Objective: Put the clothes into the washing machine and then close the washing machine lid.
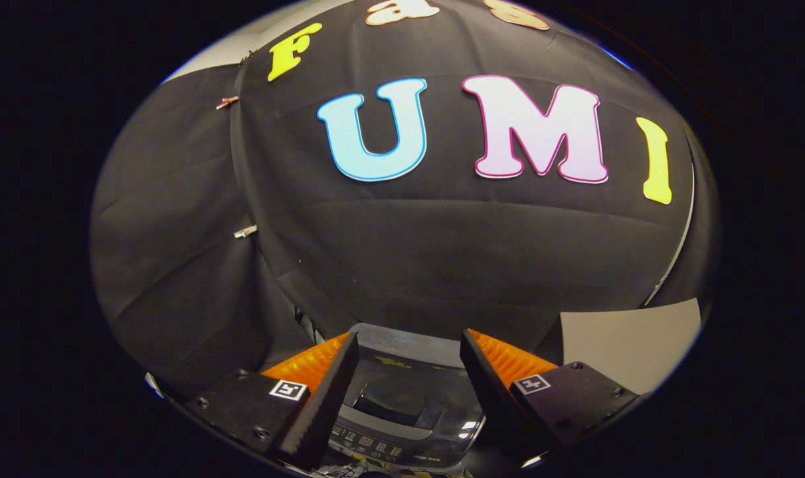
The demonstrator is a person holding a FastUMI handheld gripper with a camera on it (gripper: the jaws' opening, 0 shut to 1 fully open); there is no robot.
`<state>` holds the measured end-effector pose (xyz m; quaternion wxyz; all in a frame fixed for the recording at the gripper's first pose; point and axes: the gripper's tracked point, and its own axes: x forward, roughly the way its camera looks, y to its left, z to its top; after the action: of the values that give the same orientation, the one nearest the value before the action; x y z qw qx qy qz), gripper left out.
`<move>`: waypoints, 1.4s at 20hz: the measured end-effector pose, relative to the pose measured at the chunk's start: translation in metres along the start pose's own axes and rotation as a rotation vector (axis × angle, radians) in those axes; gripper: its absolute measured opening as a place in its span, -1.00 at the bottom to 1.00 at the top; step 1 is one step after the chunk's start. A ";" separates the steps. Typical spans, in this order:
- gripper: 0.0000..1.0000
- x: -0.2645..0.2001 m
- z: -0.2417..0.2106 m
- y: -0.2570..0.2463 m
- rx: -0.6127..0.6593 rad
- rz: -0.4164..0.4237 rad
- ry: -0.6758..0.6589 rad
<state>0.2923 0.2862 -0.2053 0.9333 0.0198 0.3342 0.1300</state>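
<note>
- The tongs (409, 372) are spread wide, nothing between the two fingers; each finger is black on its inner face with orange ribbed padding on the outer side, and each carries a small square marker on its black mount
- The washer (402, 398) sits below and just ahead of the fingers, seen through the gap between them; its dark glossy lid (396, 392) appears to lie flat and closed, though glare makes the seam hard to judge
- A control panel (369, 445) runs along the washer's near edge; its buttons are too small to make out, and the fingers cover both of the washer's sides
- A pale panel (628, 345) shows beyond the right finger, cut off at its lower end
- Black cloth wall (402, 252) rises behind the washer; two small clips (228, 101) hold a seam in it
</note>
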 end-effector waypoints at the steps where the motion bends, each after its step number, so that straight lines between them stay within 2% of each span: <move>1: 0.94 -0.011 0.004 -0.004 -0.002 -0.001 -0.021; 9: 0.93 -0.116 0.019 -0.050 -0.002 -0.012 -0.207; 18: 0.92 -0.249 0.005 -0.106 -0.013 -0.021 -0.387; 24: 0.92 -0.338 -0.012 -0.117 -0.054 -0.045 -0.486; 28: 0.92 -0.378 -0.025 -0.123 -0.072 -0.075 -0.553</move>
<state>0.0239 0.0695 -0.0059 0.9933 0.0090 0.0627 0.0971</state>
